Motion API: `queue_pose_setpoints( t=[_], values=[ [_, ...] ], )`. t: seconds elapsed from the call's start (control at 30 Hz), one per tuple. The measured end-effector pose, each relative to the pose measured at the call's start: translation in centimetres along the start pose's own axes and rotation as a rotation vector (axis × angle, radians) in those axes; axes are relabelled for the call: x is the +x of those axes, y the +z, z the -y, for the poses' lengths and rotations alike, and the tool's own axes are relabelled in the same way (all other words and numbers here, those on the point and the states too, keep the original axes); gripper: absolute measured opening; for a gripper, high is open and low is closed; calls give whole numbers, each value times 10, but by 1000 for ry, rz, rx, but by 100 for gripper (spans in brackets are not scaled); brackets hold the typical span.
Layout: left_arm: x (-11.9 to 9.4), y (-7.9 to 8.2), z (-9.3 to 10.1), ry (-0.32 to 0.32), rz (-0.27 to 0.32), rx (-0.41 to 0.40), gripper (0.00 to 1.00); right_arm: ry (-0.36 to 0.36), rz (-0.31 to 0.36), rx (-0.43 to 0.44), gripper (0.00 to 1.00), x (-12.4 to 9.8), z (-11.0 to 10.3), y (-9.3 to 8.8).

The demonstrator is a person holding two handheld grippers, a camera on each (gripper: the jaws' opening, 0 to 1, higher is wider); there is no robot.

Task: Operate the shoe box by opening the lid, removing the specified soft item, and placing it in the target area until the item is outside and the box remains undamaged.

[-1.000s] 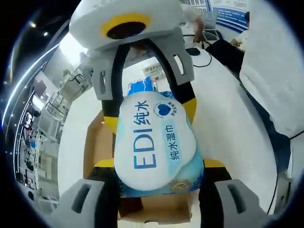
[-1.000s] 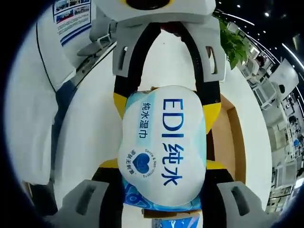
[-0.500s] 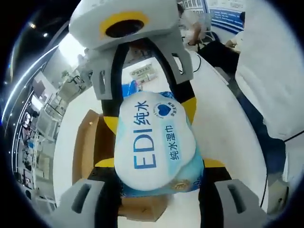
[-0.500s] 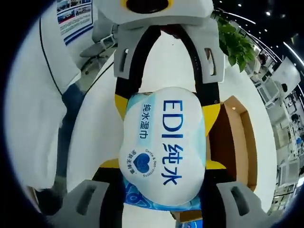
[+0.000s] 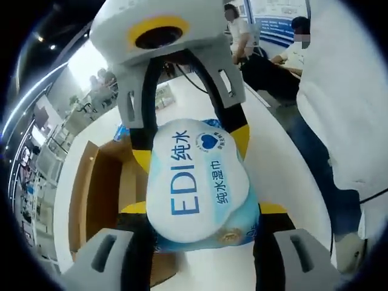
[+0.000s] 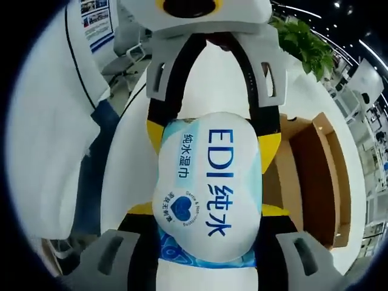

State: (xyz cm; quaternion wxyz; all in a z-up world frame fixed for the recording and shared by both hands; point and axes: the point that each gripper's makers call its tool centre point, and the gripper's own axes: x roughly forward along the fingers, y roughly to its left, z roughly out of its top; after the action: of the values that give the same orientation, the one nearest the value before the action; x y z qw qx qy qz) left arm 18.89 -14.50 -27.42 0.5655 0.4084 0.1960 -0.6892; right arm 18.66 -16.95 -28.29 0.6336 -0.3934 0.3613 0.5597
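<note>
A soft pack of wet wipes, white and blue with "EDI" printed on it, hangs in the air between both grippers. My left gripper is shut on its near end, its yellow-tipped jaws pressing the pack's sides. My right gripper reaches in from the top and is shut on the far end. In the right gripper view the same pack sits in my right gripper, with the left gripper clamped on it opposite. The open brown cardboard shoe box lies on the table below and to the side.
The white table carries the box. A person in a white top and dark trousers stands close at the table's edge. Seated people and a green plant are further off.
Both grippers have carried the pack sideways, away from the box. The box has slid toward the outer side of each view. Both grips on the pack are unchanged.
</note>
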Motion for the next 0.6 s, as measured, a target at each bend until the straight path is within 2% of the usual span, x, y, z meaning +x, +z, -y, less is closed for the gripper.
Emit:
queue_pose_setpoints(
  t=[0.23,0.6],
  values=[
    [16,-11,8,-20,-1,-20,66,17,-11,0,61,18,-6,-9],
    [42,-23,7,-19,-2,-103,66,75,-19,-45,61,38,-2,-27]
  ],
)
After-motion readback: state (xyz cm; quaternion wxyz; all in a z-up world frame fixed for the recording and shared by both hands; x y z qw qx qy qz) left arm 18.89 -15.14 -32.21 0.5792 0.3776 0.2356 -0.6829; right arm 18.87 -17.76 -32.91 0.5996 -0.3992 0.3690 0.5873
